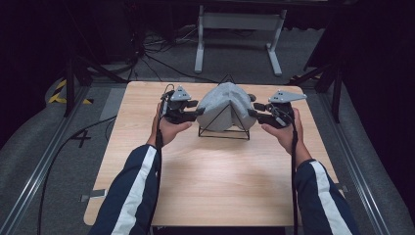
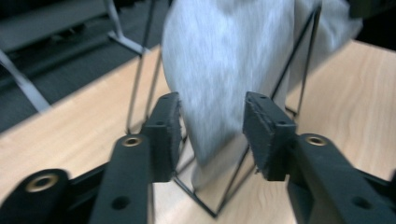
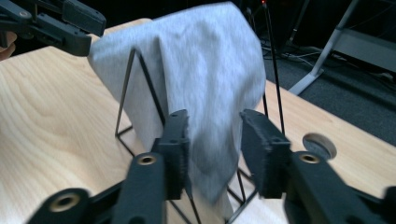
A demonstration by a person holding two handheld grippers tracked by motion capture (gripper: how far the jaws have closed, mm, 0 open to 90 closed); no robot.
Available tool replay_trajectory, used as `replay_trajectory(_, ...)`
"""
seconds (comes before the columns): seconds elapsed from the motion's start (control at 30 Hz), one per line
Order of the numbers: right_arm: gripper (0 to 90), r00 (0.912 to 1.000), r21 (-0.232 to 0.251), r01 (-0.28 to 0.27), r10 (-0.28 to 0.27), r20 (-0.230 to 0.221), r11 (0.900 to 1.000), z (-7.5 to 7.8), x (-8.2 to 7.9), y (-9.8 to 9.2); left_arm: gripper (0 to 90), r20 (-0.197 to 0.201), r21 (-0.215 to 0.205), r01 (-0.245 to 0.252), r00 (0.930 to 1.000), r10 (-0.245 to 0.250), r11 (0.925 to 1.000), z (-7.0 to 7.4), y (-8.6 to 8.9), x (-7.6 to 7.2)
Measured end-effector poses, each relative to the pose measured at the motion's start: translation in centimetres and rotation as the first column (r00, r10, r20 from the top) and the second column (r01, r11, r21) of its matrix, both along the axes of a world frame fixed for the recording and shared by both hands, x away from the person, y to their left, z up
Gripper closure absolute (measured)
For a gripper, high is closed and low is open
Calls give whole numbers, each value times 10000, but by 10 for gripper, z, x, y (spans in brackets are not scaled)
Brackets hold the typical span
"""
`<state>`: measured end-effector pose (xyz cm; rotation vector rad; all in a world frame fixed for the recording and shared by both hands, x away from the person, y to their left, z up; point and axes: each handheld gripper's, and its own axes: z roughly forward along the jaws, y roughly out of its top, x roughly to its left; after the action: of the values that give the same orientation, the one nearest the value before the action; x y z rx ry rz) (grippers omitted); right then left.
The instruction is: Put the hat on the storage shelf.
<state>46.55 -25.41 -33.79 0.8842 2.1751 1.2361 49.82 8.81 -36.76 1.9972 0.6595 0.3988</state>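
A grey cloth (image 1: 222, 104) hangs over a black wire rack (image 1: 223, 136) at the middle of the wooden table (image 1: 210, 186). My left gripper (image 1: 199, 112) is at the cloth's left side and my right gripper (image 1: 251, 111) at its right side. In the left gripper view the left gripper (image 2: 212, 133) is open, its jaws standing either side of the cloth's (image 2: 224, 70) hanging lower edge, beside a rod of the rack (image 2: 139, 79). The right gripper (image 3: 214, 147) is open too, with a drooping corner of the cloth (image 3: 201, 70) between its jaws. The left gripper (image 3: 91, 28) shows behind the rack (image 3: 123, 100).
A round grey disc (image 3: 319, 145) is set in the tabletop just behind the rack. A white-legged stand (image 1: 240, 29) and cables lie on the floor beyond the far edge. Metal rails run along both sides of the table. The near half of the table is bare wood.
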Motion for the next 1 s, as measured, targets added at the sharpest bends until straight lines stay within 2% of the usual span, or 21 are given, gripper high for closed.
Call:
replay_trajectory(0.07,569,9998,209,-182,184,-107,9996,-6,-4,-6,538,-186,42,225,9996,-224,9997,-8,2,0)
replay_trajectory(0.13,541,9990,218,-342,348,-269,9992,-13,-7,-11,526,-402,121,287,9988,-282,9995,-17,2,0)
replay_trajectory(0.2,534,9973,247,-476,488,-540,9986,-23,-8,-15,524,-577,254,415,9975,-400,9988,-25,0,3)
replay_trajectory(0.27,541,9947,275,-562,583,-851,9980,-33,-6,-15,543,-672,328,334,9973,-311,9989,-29,-4,4)
replay_trajectory(0.33,589,9921,130,-693,703,-1035,9975,-41,-4,-12,564,-658,552,376,9973,-339,9978,-32,-9,6)
replay_trajectory(0.37,651,9918,26,-760,759,-1031,9971,-45,-3,-9,589,-717,744,388,9969,-335,9965,-33,-13,7)
replay_trajectory(0.43,746,9930,-361,-651,612,-1011,9972,-51,-1,-3,662,-851,1168,443,9958,-344,9922,-38,-19,9)
replay_trajectory(0.5,840,9922,-679,-650,572,-1111,9956,-57,1,0,763,-873,1320,420,9957,-306,9904,-42,-23,10)
replay_trajectory(0.57,866,9916,-796,-596,499,-1195,9950,-60,3,2,850,-880,1431,498,9954,-374,9885,-45,-24,12)
replay_trajectory(0.7,873,9910,-1191,-437,280,-1305,9919,-66,8,3,868,-833,1678,314,9964,-175,9853,-48,-26,13)
replay_trajectory(0.8,874,9903,-1489,-259,50,-1387,9885,-71,12,2,870,-842,1855,465,9960,-312,9815,-47,-27,12)
replay_trajectory(0.87,875,9873,-1382,-134,-88,-1586,9903,-75,15,-1,871,-857,2165,467,9959,-287,9752,-47,-27,12)
replay_trajectory(0.9,875,9861,-1483,-55,-192,-1648,9889,-78,17,-2,872,-892,2278,471,9956,-274,9726,-48,-28,12)
replay_trajectory(0.93,874,9847,-1756,102,-404,-1697,9844,-80,19,-3,872,-947,2625,463,9953,-220,9638,-51,-29,13)
replay_trajectory(0.97,873,9830,-2331,333,-739,-1678,9719,-85,22,-3,873,-957,3099,466,9953,-176,9496,-55,-30,14)
replay_trajectory(1.0,873,9788,-2554,495,-978,-1802,9656,-90,25,-5,872,-1068,3115,289,9943,47,9498,-60,-30,16)
